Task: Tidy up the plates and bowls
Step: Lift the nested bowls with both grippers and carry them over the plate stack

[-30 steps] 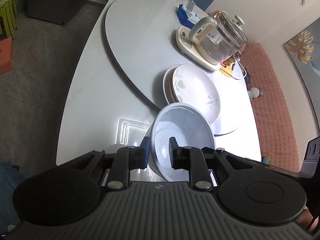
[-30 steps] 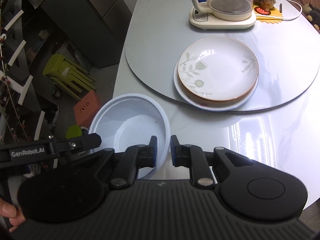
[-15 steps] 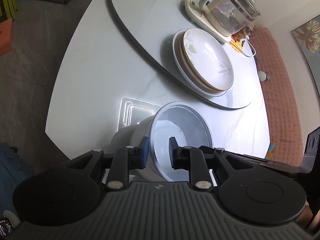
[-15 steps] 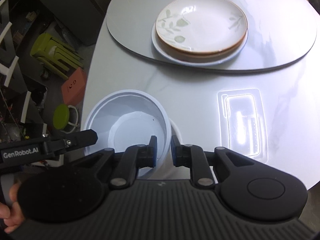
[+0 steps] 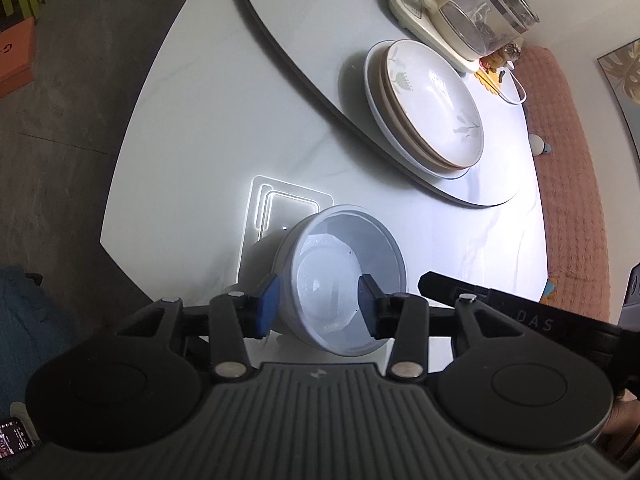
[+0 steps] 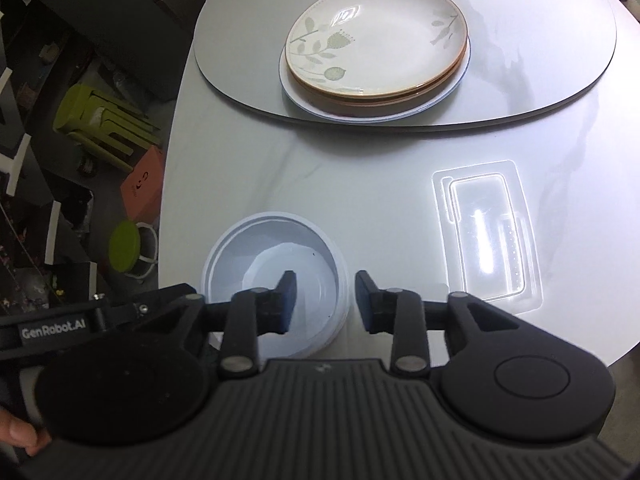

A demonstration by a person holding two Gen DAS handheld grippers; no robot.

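A pale white bowl (image 5: 344,280) (image 6: 276,276) stands on the white table near its front edge. My left gripper (image 5: 318,310) straddles the bowl's left wall and its jaws are opening; the pads no longer pinch the rim. My right gripper (image 6: 326,302) straddles the right rim in the same way, with its jaws opening and a gap on each side of the rim. A stack of floral plates (image 5: 432,100) (image 6: 376,36) with brown edges rests on a wider white plate further back.
The plates sit on a grey turntable (image 5: 304,20) (image 6: 540,40). A glass kettle (image 5: 476,12) stands behind them. A bright rectangular glare (image 6: 484,232) lies on the glossy tabletop. Green stools (image 6: 100,120) and an orange box (image 6: 144,184) are on the floor to the left.
Both grippers came down with the bowl, pinched by its rim, to the table near the front edge. Both pairs of jaws have since spread apart off the rim.
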